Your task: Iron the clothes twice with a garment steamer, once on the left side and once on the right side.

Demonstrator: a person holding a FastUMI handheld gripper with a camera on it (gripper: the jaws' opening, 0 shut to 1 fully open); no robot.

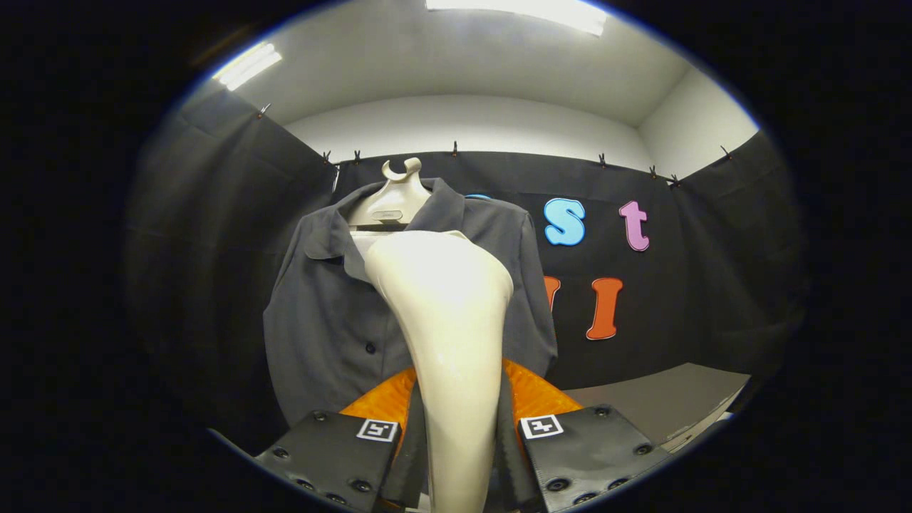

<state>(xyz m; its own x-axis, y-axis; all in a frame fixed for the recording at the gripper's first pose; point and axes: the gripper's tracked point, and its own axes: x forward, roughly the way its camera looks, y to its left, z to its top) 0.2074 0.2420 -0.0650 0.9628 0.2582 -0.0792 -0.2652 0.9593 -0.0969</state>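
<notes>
- Hanging around the booth, black cloth walls (pixel 214 235) are clipped along their top edge, with a pale wall and ceiling above them and two bright ceiling lights (pixel 246 65) overhead.
- Beyond and to one side of the fingers, a grey flat surface (pixel 662 399) meets the foot of the cloth.
- Straight ahead, a dark grey shirt (pixel 320 320) with a collar and dark buttons down its front hangs on a pale hanger (pixel 392 203), whose hook rises above the collar; the shirt faces the camera and hangs vertically against the back cloth.
- Rising between the fingers, the cream garment steamer (pixel 449 335) runs its long axis up and away from the camera, handle low, wide head at the top.
- Its head points toward the shirt and covers the upper chest just below the collar opening; I cannot tell whether it touches the fabric.
- The gripper (pixel 459 434) is clamped on the steamer's narrow handle, both fingers (pixel 335 449) pressed against its sides.
</notes>
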